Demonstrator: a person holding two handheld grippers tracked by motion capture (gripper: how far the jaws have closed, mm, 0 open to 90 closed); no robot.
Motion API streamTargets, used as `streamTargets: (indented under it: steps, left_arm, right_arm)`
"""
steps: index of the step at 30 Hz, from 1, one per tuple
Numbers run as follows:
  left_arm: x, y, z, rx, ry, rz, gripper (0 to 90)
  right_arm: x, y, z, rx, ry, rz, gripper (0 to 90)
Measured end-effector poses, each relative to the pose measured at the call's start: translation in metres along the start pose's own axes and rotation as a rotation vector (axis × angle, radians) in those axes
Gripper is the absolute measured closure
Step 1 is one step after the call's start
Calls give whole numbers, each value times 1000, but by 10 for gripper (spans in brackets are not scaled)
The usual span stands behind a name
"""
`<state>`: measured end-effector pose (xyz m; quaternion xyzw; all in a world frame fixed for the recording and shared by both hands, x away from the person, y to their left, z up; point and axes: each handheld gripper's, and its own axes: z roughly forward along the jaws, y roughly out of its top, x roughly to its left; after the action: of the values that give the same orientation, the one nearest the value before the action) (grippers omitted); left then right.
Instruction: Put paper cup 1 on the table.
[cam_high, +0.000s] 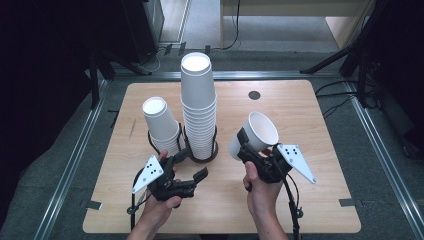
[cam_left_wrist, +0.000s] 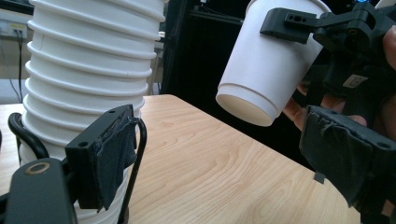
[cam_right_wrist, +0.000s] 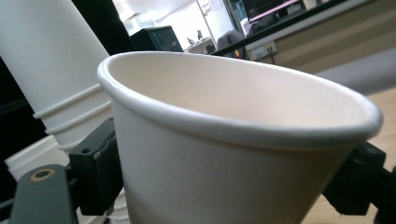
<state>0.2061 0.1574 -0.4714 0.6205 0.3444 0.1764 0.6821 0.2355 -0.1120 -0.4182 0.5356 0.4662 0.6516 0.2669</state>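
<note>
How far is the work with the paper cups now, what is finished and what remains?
Already done: one single cup is apart from the stacks, clamped in the right gripper above the table. In hand: the left gripper stands open beside the wire holder of the tall stack. Left: the short stack and tall stack are both in their holders.

Both forearms come in from the bottom, bare, hands wrapped round the handles. Left gripper (cam_high: 192, 164) sits low near the table, jaws apart with nothing pinched. Right gripper (cam_high: 250, 145) is lifted and tilted, jaws clamped on a paper cup (cam_high: 255, 134).
</note>
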Motion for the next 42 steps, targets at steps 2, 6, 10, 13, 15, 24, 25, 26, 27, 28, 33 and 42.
streamTargets:
  steps: [2, 6, 10, 13, 15, 24, 25, 26, 27, 28, 33, 42]
  left_arm:
    - [1, 0, 0, 2, 1, 0, 111]
    - [1, 0, -1, -1, 3, -1, 113]
    - [2, 1, -2, -4, 6, 1, 113]
    - [3, 2, -3, -6, 9, -1, 114]
    - [4, 2, -3, -5, 11, 0, 114]
    - [7, 1, -4, -4, 18, -4, 114]
    - [7, 1, -4, -4, 19, -4, 114]
    - [7, 1, -4, -5, 20, -2, 114]
    - [7, 1, -4, -5, 21, -1, 114]
    - [7, 2, -4, -5, 21, -1, 114]
    - [8, 2, -4, -6, 24, -4, 114]
    - [11, 2, -5, -4, 29, -11, 114]
  right_arm:
    - [1, 0, 2, -7, -17, -69, 148]
    - [1, 1, 4, -10, -25, -146, 147]
    - [-3, 1, 7, -25, -30, -215, 147]
    - [-8, 1, 10, -36, -28, -234, 146]
    - [-12, 1, 13, -46, -33, -248, 146]
    - [-26, -3, 26, -62, -58, -331, 146]
    - [-26, -3, 27, -63, -56, -336, 146]
    - [-28, -3, 29, -62, -58, -345, 146]
    - [-29, -3, 30, -63, -60, -351, 146]
    - [-30, -3, 31, -63, -61, -358, 146]
    - [-36, -3, 39, -64, -80, -375, 145]
    - [-50, -6, 55, -45, -97, -415, 142]
